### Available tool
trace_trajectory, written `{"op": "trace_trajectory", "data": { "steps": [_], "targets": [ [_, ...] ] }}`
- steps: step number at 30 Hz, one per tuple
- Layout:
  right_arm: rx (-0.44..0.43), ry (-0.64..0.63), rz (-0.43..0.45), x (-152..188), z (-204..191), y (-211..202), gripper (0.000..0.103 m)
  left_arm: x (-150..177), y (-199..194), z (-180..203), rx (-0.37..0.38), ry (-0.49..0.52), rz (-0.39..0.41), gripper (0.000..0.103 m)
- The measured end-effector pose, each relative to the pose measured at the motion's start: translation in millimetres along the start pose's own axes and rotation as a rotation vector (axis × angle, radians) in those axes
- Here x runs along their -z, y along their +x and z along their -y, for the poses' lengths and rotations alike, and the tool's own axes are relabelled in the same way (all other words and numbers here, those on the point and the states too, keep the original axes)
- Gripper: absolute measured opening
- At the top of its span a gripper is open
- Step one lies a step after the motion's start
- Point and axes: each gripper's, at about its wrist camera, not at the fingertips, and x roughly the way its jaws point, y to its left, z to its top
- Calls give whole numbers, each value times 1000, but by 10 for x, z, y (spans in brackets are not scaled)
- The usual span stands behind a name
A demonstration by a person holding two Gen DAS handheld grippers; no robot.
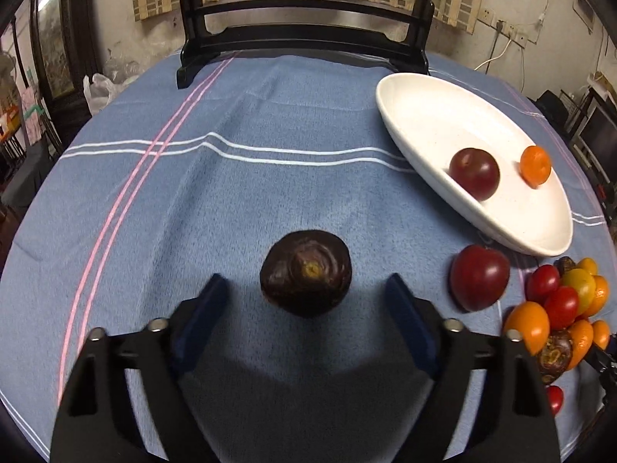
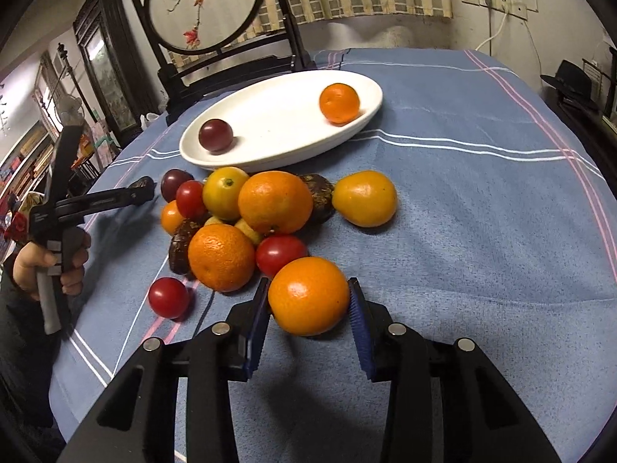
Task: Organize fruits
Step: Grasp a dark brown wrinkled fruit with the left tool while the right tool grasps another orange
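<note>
My left gripper [image 1: 306, 285] is open just behind a dark purple wrinkled fruit [image 1: 305, 273] that lies on the blue cloth, its fingers apart from it. My right gripper [image 2: 308, 295] is shut on an orange [image 2: 308, 296], both pads touching its sides. A white oval dish [image 2: 270, 154] holds a dark plum [image 2: 215, 135] and a small orange [image 2: 339, 102]; the dish also shows in the left wrist view [image 1: 424, 115]. A pile of oranges, red tomatoes, yellow fruits and dark fruits [image 2: 246, 212] lies in front of the dish. The left gripper also shows in the right wrist view [image 2: 142, 189].
A red plum [image 1: 479, 282] lies between the dark fruit and the pile [image 1: 563, 308]. A dark wooden screen stand [image 1: 304, 38] stands at the table's far edge. The blue striped tablecloth [image 2: 482, 231] covers the round table.
</note>
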Motion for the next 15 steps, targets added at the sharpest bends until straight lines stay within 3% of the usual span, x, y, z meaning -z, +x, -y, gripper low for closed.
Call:
{"op": "trace_trajectory", "data": {
  "steps": [4,8,15],
  "targets": [
    [-3,-1,5,-1,3,-18,40,-20,16,50,-18,43,35,44],
    [0,21,19,-4,52,-48,40,-8,-31,60,-2,49,26,43],
    [12,35,119,-185,-9,-336,40,-96,-457,181,117,5,85,43]
  ]
}}
